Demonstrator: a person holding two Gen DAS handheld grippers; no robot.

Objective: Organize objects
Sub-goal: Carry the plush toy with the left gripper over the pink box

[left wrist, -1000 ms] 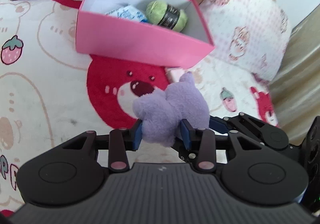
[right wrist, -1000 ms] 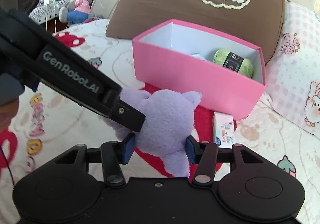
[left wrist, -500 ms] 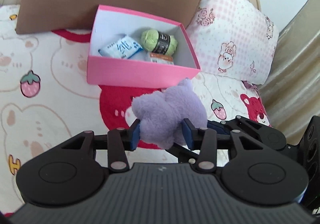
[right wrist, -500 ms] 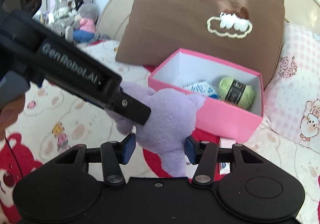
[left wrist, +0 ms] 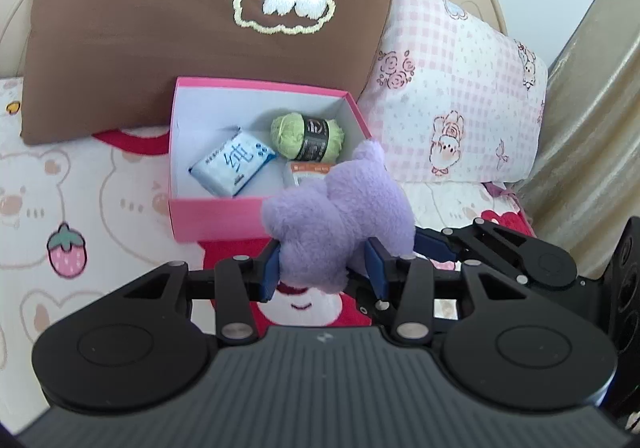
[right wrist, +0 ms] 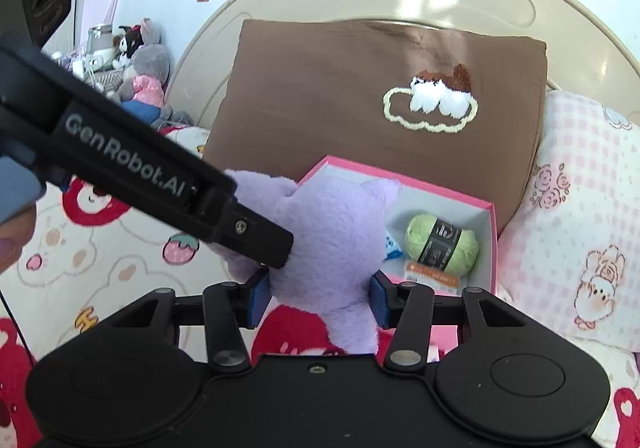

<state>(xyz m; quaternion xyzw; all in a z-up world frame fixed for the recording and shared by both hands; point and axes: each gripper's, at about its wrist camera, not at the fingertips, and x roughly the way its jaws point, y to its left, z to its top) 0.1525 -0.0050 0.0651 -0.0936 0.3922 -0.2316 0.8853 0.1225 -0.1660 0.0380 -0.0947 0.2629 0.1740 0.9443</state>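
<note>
Purple plush, clamped by both left gripper and right gripper, was held beside pink box; next move judged: carry over rim, release.

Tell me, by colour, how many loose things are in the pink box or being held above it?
Purple: 1, the plush toy, held by both grippers
Green: 1, the yarn ball
Blue and white: 1, the tissue pack
Orange and white: 1, the small packet
Total: 4
</note>
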